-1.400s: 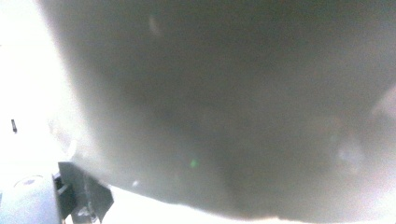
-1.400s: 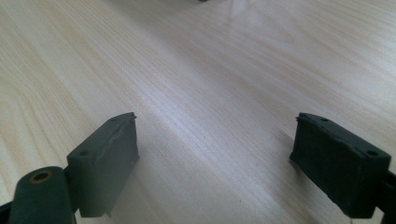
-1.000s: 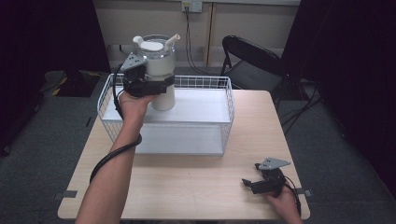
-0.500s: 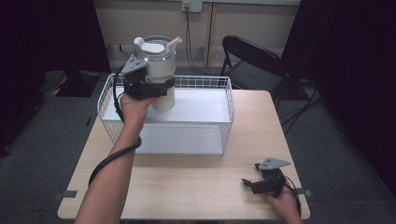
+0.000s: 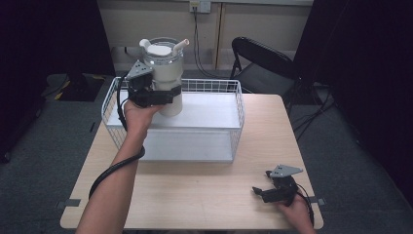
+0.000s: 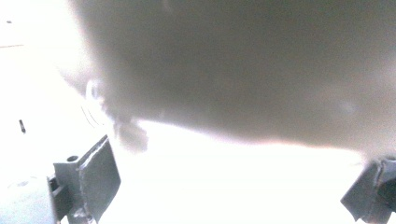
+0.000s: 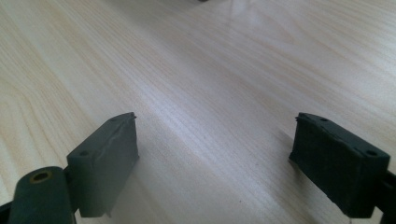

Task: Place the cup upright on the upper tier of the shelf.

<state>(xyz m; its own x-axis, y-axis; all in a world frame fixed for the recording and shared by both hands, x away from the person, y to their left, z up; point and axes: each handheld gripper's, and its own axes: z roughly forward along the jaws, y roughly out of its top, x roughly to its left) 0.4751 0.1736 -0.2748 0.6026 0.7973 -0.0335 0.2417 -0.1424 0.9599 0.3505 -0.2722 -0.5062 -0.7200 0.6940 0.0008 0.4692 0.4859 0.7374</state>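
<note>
A tall white tumbler [image 5: 163,73] with a clear lid and a straw stands upright over the left part of the white wire basket [image 5: 237,117]. My left gripper [image 5: 168,95] is shut on the tumbler's lower body from the near side. Whether its base touches the basket floor I cannot tell. In the left gripper view the tumbler [image 6: 243,70] is a grey blur spanning the wide-set jaws of the left gripper [image 6: 233,184]. My right gripper [image 5: 259,193] rests low at the table's near right corner, open; in the right gripper view the right gripper [image 7: 215,158] has bare wood between its jaws.
The basket sits at the back of the light wooden table [image 5: 204,190]. A black folding chair [image 5: 263,63] stands behind the table's far right corner. A black cable [image 5: 114,170] trails from the left gripper along the forearm.
</note>
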